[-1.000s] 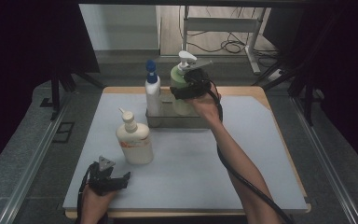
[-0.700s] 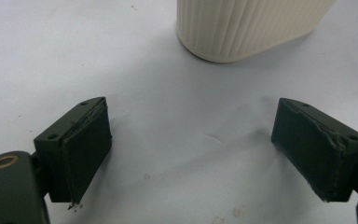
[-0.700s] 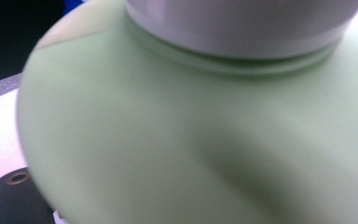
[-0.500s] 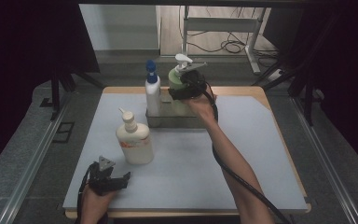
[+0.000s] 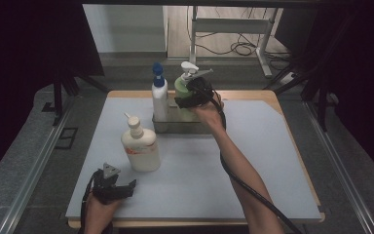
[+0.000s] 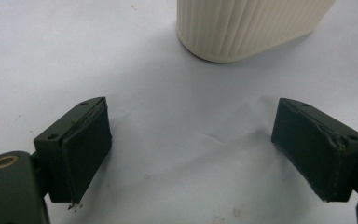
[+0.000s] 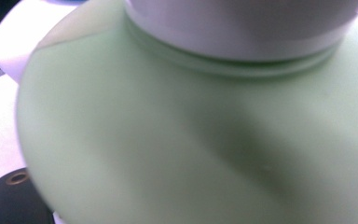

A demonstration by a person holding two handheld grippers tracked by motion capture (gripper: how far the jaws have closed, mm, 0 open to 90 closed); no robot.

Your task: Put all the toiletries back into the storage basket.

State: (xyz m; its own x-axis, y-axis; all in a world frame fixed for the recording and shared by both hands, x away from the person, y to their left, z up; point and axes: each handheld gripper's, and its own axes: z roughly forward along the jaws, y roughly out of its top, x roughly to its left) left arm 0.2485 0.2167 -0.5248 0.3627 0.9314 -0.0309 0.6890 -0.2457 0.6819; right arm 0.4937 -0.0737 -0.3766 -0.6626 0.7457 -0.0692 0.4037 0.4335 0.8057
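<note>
From the high view, the right gripper (image 5: pixel 189 97) is clamped around the upper body of the green pump bottle (image 5: pixel 182 87), which stands in the metal tray (image 5: pixel 175 127) near the far edge of the table (image 5: pixel 272 161), about midway along it. A white bottle with a blue cap (image 5: pixel 159 95) stands in the tray's left end, just beside the green one. A cream pump bottle (image 5: pixel 140 148) stands on the mat left of centre, nearer the front edge. The left gripper (image 5: pixel 119 187) lies low near the front left corner, its jaws apart, close to the cream bottle but not touching it.

In the left gripper view, the left gripper (image 6: pixel 191 144) has its jaws spread wide with bare mat between them; the ribbed base of the cream pump bottle (image 6: pixel 247 28) stands just ahead.

In the right gripper view, the green pump bottle (image 7: pixel 191 149) presses close against the lens, its white collar (image 7: pixel 242 28) above the shoulder; the jaws are hidden behind it.
</note>
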